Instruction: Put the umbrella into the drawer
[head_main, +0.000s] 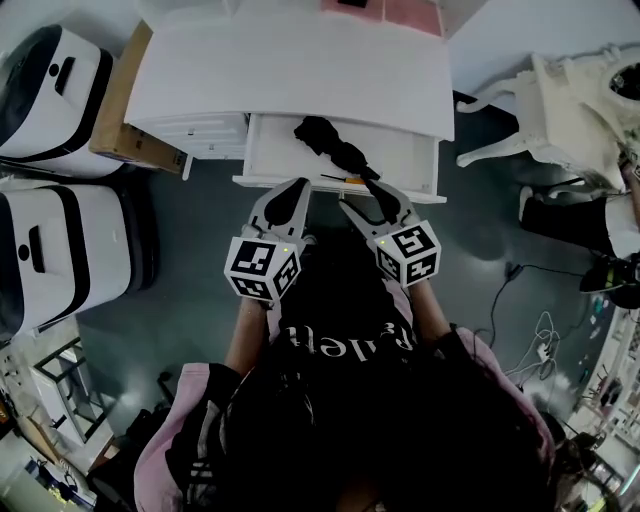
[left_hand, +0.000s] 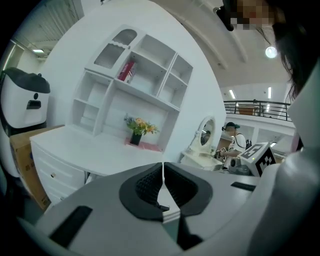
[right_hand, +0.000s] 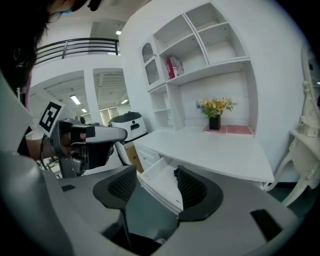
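**Umbrella in open drawer; neither gripper on it**

The folded black umbrella (head_main: 335, 150) is seen lying slantwise inside the open drawer (head_main: 265, 150) of the white desk (head_main: 290, 70). The left gripper (left_hand: 163, 167) is held with its jaws pressed together on nothing. The right gripper (right_hand: 156, 182) is held with its jaws parted and empty, and the drawer is framed between them. Both are positioned just before the drawer front. The umbrella is judged light, with a soft, yielding canopy over a stiff shaft. A hold is best taken around the bundled middle. Whether it sits wholly below the rim cannot be settled from the head view.
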